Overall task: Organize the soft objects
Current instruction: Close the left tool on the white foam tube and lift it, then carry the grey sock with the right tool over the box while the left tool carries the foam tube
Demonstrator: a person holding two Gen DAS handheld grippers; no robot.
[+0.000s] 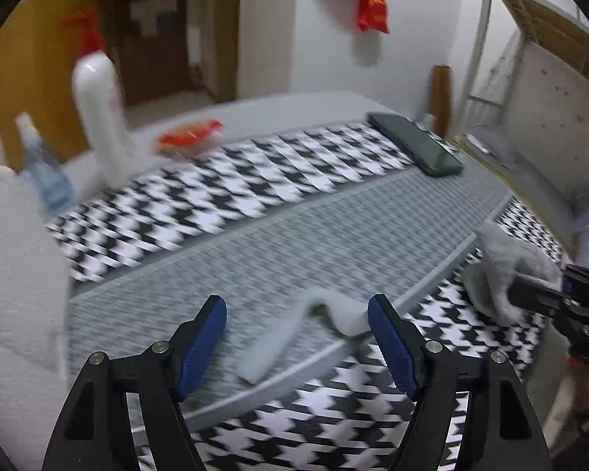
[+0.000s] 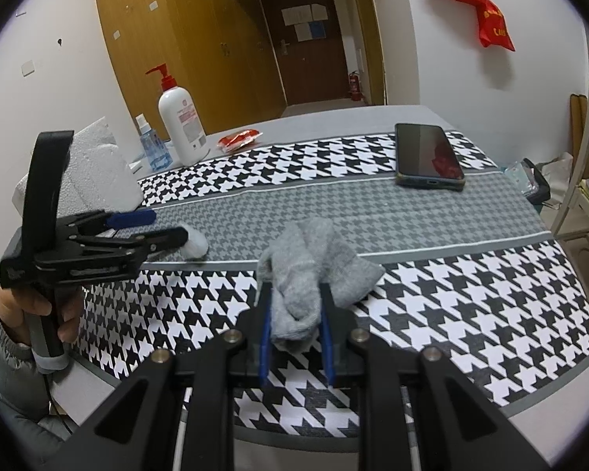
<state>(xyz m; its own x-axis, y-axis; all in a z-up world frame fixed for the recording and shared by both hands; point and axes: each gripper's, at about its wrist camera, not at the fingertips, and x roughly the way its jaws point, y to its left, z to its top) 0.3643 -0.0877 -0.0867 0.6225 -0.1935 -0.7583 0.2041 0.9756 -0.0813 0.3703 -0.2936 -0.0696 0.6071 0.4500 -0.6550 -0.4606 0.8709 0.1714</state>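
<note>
A small white soft piece [image 1: 290, 333] lies bent on the grey band of the houndstooth cloth [image 1: 255, 180]. My left gripper [image 1: 296, 306] is open around it: the left pad stands well clear of it and its right end is next to the right pad. From the right wrist view this gripper [image 2: 171, 223] hangs over the white piece [image 2: 195, 244], with a hand on its handle. My right gripper [image 2: 294, 290] is shut on a bunched grey sock [image 2: 314, 263], which rests on the cloth [image 2: 451, 314]. That sock [image 1: 502, 271] and the right gripper [image 1: 538, 294] appear at the right edge of the left wrist view.
A dark phone [image 2: 428, 157] lies at the back right of the table. At the back left stand a white pump bottle [image 2: 180, 125], a small blue spray bottle [image 2: 153, 149], a red packet [image 2: 239, 139] and a white paper roll [image 2: 94, 172]. A metal bed frame [image 2: 585, 180] is at the right.
</note>
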